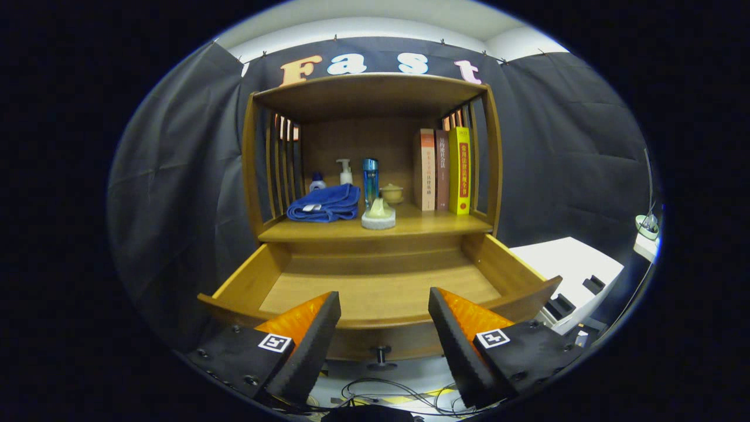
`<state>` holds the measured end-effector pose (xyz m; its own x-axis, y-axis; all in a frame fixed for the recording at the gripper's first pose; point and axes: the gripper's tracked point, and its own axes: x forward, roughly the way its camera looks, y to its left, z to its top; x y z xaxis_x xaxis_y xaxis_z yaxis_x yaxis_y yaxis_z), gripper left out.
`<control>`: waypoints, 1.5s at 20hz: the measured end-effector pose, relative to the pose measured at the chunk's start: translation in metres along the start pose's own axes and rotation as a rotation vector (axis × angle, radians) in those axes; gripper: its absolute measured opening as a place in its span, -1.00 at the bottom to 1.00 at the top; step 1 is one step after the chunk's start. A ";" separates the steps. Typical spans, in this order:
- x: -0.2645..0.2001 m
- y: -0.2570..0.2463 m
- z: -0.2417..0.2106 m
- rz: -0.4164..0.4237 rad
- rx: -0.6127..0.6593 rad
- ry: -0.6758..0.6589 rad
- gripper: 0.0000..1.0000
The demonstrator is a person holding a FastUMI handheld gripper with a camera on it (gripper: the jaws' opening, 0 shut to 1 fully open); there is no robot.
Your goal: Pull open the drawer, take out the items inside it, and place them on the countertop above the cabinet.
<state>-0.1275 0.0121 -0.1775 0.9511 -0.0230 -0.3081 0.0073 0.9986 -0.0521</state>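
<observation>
The light wooden drawer (381,290) stands pulled out just beyond my fingers, its bare floor showing. My gripper (384,319) is spread wide, grasping nothing; the drawer's small dark knob (381,353) sits between my fingertips. On the wooden countertop (422,225) above lie a folded blue towel (325,203), a pale round ornament (378,215) and three upright books (442,170), spine lettering too small to read.

Gripper (384,319) fingers spread apart, empty, at the front of the pulled-out drawer (515,275); knob (381,354) between them.
</observation>
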 end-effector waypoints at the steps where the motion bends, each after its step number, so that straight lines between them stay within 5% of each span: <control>1: 0.000 0.004 -0.007 0.007 0.005 0.006 0.98; 12: 0.016 0.022 -0.069 0.029 0.034 0.080 0.97; 30: 0.035 0.023 -0.071 -0.002 0.002 0.048 0.98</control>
<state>-0.1164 0.0313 -0.2569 0.9351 -0.0273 -0.3534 0.0098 0.9986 -0.0511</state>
